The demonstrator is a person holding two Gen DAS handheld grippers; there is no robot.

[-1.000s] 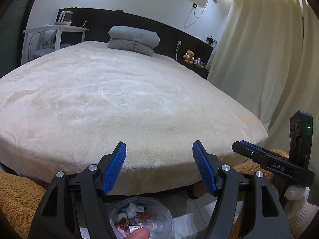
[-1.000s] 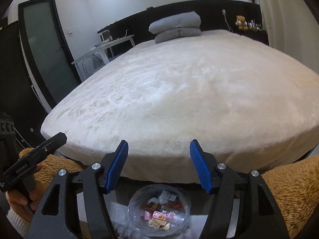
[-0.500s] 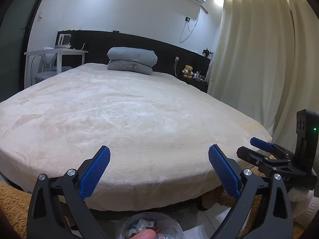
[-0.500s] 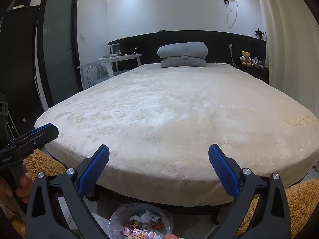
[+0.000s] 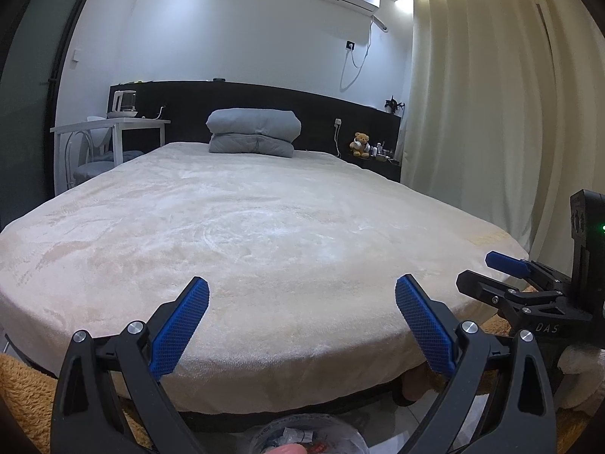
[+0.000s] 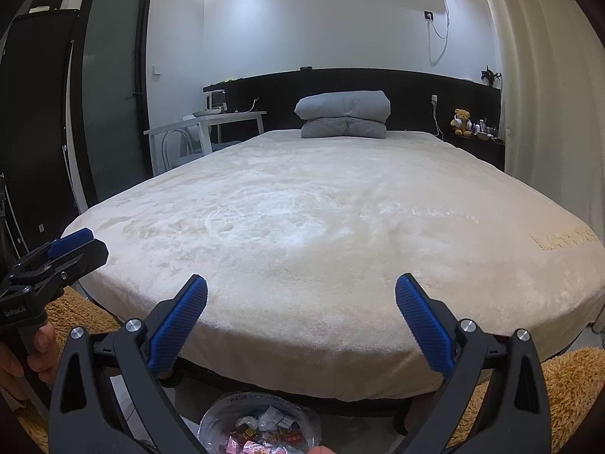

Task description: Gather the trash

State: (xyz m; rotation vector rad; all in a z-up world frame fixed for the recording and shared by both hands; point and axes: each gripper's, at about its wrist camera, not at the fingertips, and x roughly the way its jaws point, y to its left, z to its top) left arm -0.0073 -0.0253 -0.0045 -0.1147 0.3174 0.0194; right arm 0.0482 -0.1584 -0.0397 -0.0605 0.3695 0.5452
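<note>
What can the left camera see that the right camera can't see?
Only the left camera shows the right gripper from the side and the wide curtain.

Only the right camera shows the dark door, the left gripper from the side and the hand holding it.

Both show the bed, folded quilt, teddy bear and the clear bag of wrappers below. Both grippers are open, holding nothing.

Cream-covered bed (image 6: 321, 219) bears only a folded grey duvet (image 6: 344, 113) at its head
</note>
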